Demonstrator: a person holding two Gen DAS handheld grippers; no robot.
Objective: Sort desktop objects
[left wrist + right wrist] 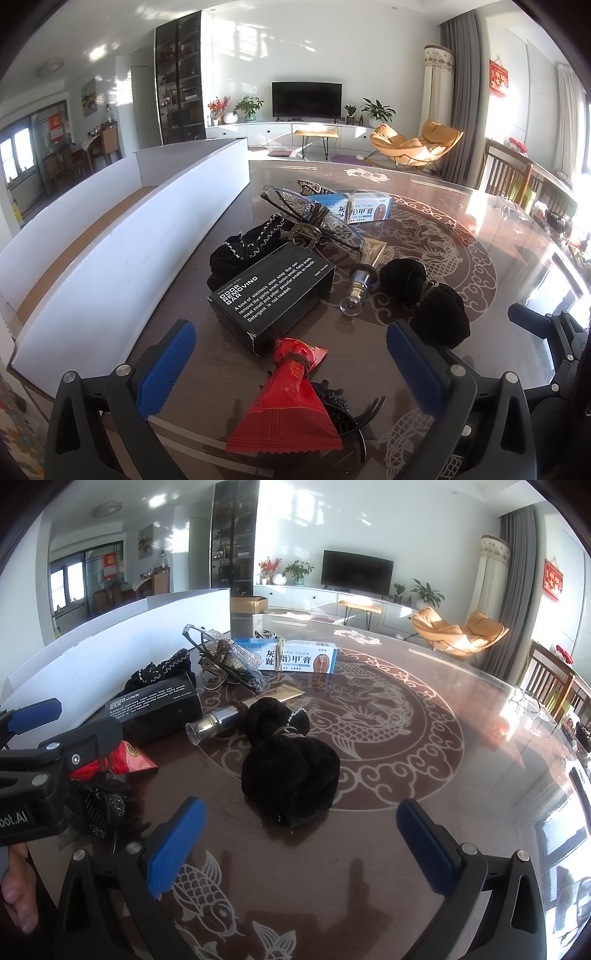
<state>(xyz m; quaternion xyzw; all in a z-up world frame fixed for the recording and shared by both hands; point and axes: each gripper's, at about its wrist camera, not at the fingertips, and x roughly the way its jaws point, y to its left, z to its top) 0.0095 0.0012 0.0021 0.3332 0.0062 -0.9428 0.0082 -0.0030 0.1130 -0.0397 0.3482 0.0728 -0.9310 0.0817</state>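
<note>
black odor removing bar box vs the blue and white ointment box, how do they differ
The black cardboard odor removing bar box is dark with white English print; the blue and white ointment box is light with Chinese characters. The black box looks chunkier and lies nearer the white bin; the ointment box is slimmer, farther back. Both are rectangular cartons lying flat on the table.
</note>
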